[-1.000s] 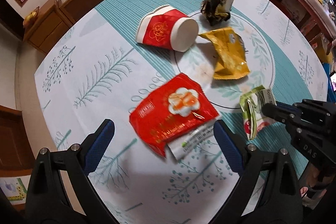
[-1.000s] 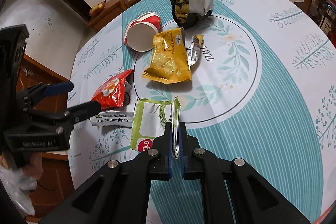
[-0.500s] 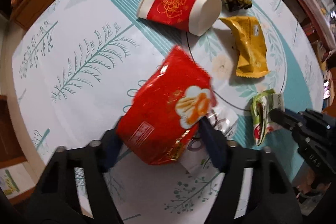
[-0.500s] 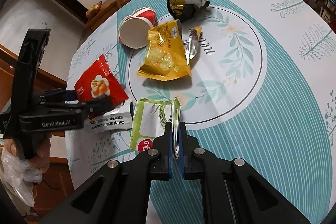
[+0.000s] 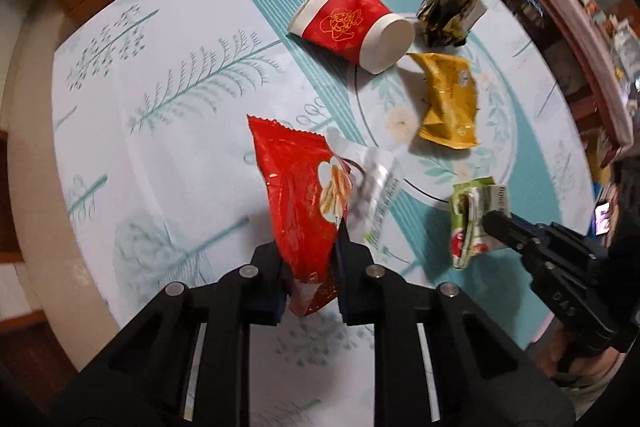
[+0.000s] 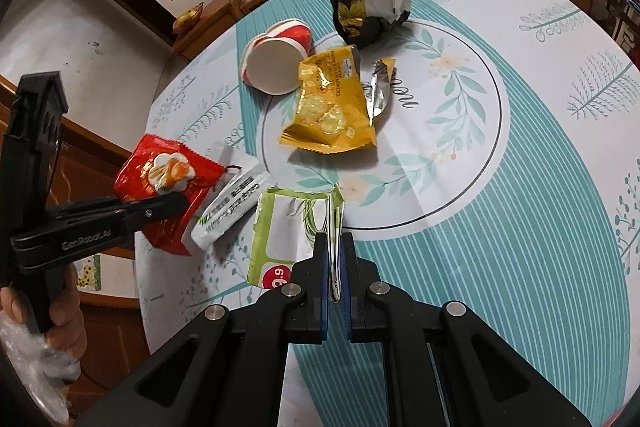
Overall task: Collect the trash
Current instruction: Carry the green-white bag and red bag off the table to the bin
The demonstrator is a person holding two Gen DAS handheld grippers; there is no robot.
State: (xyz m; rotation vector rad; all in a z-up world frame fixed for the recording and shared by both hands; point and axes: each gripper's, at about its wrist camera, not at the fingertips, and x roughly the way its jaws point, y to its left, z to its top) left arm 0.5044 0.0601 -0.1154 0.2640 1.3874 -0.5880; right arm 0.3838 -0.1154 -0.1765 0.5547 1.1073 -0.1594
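The left gripper [image 5: 310, 263] had just been closing and pinched the crinkled red foil snack wrapper [image 5: 298, 195], its bottom edge between the pads. The right gripper [image 6: 335, 267] was clamped on the folded green-and-white plastic packet [image 6: 288, 231] (near edge of the round, teal-patterned tablecloth [image 6: 520, 227]). Farther off lay a tipped red paper cup [image 5: 352, 27], a yellow cracker bag [image 6: 332, 107] and a crumpled black-and-gold wrapper [image 6: 364, 3].
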